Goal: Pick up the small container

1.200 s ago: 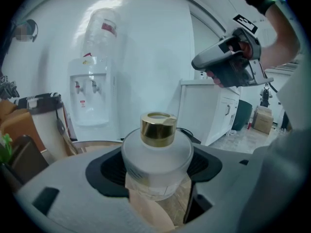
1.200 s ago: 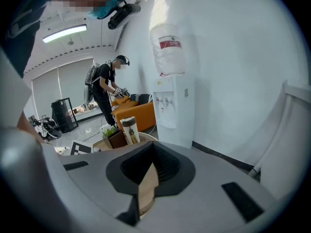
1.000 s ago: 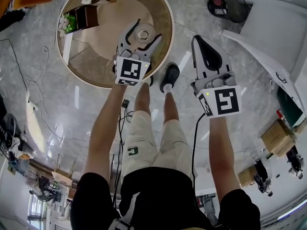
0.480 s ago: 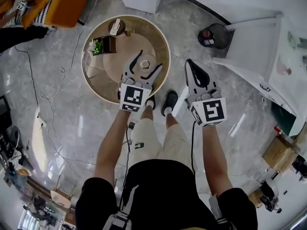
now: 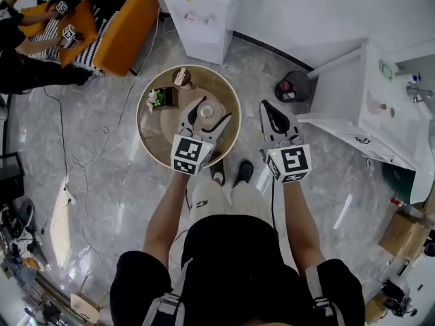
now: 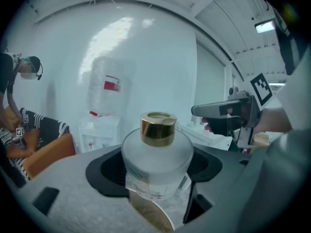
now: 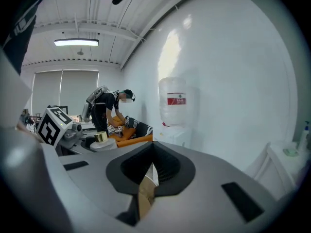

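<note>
- Got the small container [image 6: 156, 154] pinched in the left gripper [image 5: 209, 111], a jaw pressed to each side of its frosted body, upright, gold cap on top.
- Looks held a little above the round tabletop [image 5: 153, 133], slightly right of its middle. Can't swear to the gap from the head view, but can see the tabletop's rim and the marble floor [image 5: 102, 182] below its base in the left gripper view.
- Holding the right gripper [image 5: 269, 109] off to the right of the tabletop, over the floor and well apart from the container. Jaws pressed together there, with just a thin slit between them.
- Can also catch the container from the side in the right gripper view, sitting in the other gripper next to its marker cube.
- Also spotted on the tabletop: a dark little box with something green in it [image 5: 160, 98] toward the left, and a small pale thing [image 5: 181, 77] by the far rim.
- Standing right up against the tabletop, black shoes [image 5: 243, 172] just at its near edge.
- Further back: an orange sofa [image 5: 129, 19] with people on it, plus a water cooler [image 6: 103, 93] against the white wall.
</note>
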The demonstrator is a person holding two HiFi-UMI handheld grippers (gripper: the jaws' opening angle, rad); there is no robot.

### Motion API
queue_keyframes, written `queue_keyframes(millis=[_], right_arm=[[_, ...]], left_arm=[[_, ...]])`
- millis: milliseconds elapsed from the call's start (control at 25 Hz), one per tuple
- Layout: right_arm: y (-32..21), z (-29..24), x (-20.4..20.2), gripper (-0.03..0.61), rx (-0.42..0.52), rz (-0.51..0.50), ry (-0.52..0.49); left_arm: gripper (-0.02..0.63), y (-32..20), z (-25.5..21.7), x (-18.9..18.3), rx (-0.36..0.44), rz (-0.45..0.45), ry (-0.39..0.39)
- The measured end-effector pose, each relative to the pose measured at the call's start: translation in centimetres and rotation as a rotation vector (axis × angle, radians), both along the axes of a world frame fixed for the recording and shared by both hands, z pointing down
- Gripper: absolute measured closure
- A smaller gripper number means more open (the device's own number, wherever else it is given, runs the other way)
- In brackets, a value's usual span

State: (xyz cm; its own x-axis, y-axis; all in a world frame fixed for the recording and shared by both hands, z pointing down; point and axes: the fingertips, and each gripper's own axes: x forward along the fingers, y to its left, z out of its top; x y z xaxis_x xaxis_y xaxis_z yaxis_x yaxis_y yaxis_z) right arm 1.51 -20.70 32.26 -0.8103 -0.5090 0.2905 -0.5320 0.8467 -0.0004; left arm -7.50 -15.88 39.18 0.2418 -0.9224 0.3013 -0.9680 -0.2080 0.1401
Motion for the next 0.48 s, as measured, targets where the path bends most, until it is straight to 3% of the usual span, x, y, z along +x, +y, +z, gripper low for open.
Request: queue_keyframes(millis=[280, 480], right_arm=[[0.9, -5.0, 0.5, 0.574, 0.030, 0.028, -0.050], [-0.4, -8.7, 1.1, 0.574, 0.069, 0.066, -0.098]], left_arm=[[0.262, 0.5, -7.8, 0.9, 0.027, 0.036, -0.028], [0.262, -0.6, -12.9, 1.1, 0.079, 0.064, -0.006]])
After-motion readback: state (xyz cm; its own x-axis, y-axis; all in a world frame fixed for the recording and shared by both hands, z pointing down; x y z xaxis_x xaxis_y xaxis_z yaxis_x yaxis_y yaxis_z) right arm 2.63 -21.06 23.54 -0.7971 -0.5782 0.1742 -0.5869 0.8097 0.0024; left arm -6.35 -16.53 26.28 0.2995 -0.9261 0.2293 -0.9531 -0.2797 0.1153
